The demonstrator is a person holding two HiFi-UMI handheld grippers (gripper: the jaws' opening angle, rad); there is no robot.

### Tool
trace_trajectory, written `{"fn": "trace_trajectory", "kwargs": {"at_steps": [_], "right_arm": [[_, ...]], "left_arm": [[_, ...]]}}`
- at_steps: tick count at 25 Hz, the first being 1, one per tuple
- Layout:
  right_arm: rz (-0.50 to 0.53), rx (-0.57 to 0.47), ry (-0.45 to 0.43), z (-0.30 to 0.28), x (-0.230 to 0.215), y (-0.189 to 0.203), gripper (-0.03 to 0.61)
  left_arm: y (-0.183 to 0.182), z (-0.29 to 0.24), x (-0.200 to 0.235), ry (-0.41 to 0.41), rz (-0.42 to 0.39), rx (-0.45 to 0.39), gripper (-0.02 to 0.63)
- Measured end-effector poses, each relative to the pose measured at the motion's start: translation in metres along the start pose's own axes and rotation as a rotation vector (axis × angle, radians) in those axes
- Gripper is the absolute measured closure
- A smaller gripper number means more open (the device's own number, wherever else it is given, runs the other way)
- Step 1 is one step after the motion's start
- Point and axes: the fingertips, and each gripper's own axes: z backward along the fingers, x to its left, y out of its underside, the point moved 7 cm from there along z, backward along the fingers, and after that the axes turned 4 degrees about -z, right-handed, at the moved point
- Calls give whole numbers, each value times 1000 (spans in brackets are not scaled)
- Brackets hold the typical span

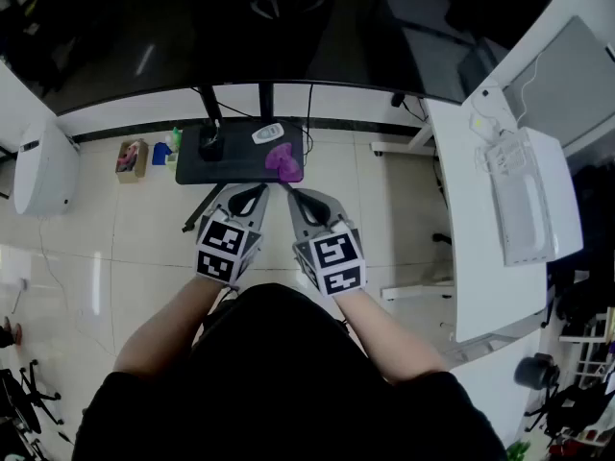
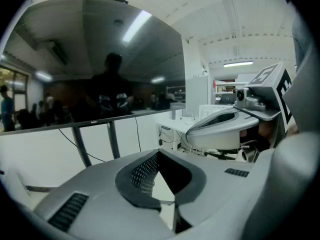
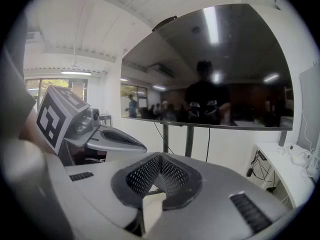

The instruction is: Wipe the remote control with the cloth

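In the head view a white remote control lies at the far edge of a small black table. A purple cloth sits crumpled just in front of it. My left gripper and right gripper hover side by side near my body, short of the table's near edge and touching nothing. Both are shut and empty. In the left gripper view the left gripper has its pads together and points at the big screen. The right gripper looks the same in its own view. Neither gripper view shows the remote or the cloth.
A large dark screen on a stand rises behind the table. A dark object stands on the table's left part. A box and bottles sit on the floor at left. A white desk with a white device runs along the right.
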Motion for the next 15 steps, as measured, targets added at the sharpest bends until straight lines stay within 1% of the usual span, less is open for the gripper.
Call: {"fn": "trace_trajectory", "kwargs": {"at_steps": [4, 8, 11, 15], "right_arm": [[-1, 13, -19, -4, -11, 3, 558], [-18, 35, -32, -16, -17, 7, 558], [-33, 57, -31, -32, -21, 12, 557], [-56, 91, -8, -61, -32, 19, 555]], "left_arm": [[0, -14, -1, -11, 7, 10, 612], [3, -25, 7, -14, 17, 35, 612], [9, -38, 22, -11, 21, 57, 612], [21, -67, 55, -4, 7, 90, 612]]}}
